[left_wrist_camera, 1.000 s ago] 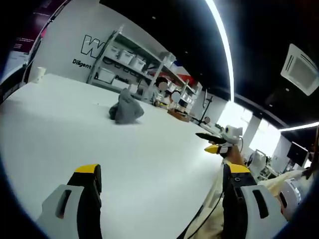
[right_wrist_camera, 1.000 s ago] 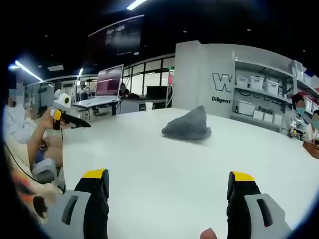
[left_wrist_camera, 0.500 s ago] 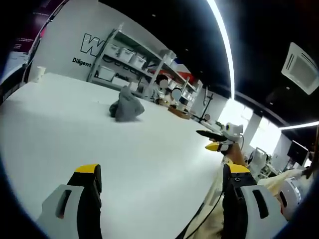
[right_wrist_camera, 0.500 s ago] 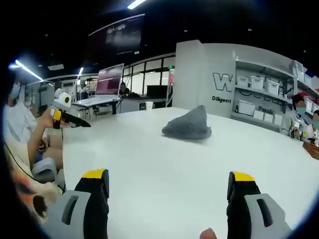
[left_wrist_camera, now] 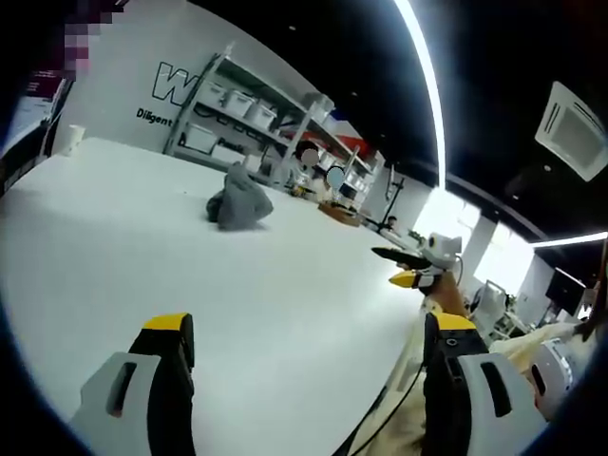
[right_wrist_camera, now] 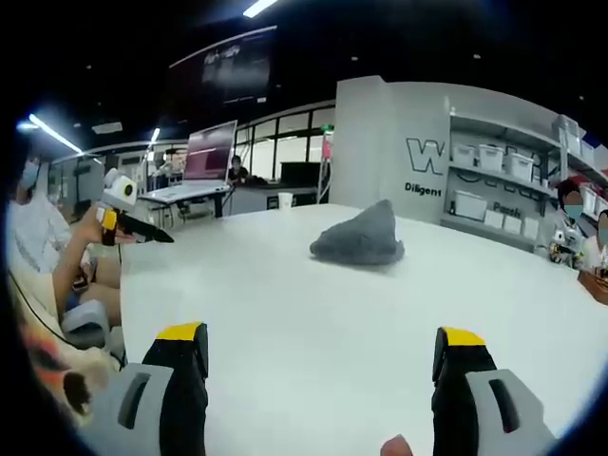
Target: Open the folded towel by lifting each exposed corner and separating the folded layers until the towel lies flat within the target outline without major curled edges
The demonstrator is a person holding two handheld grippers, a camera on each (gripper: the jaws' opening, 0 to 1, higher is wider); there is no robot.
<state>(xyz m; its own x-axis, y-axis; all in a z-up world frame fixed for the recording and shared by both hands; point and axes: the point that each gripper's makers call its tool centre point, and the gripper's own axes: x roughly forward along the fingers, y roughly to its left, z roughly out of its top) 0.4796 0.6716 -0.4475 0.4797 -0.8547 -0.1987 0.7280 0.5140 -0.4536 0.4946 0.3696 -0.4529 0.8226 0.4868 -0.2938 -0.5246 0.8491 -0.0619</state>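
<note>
Far across the white table [right_wrist_camera: 313, 332], well apart from both sets of tongs, the grey towel [right_wrist_camera: 359, 239] sits in a bunched heap with one peak standing up — not a neat fold, and no target outline can be made out on the surface around it. From the left gripper view the same towel [left_wrist_camera: 237, 199] lies toward the far side of the table [left_wrist_camera: 190, 285], near the shelving behind.

Both tools are idle. The left tongs [left_wrist_camera: 309, 356] are spread wide with nothing between the jaws, and the right tongs [right_wrist_camera: 318, 366] likewise stand spread and empty, hovering over bare table near its close edge. The other tool shows at the side of each view, held in a hand off the table's edge.

My reading is that the task is at its very start — the reach toward the towel, with no corner yet taken. The next move calls for bringing both tongs across to the heap, then picking out an exposed corner or edge low on the pile. Which corner is free cannot be told from here; the cloth is too small and crumpled in both views.
</note>
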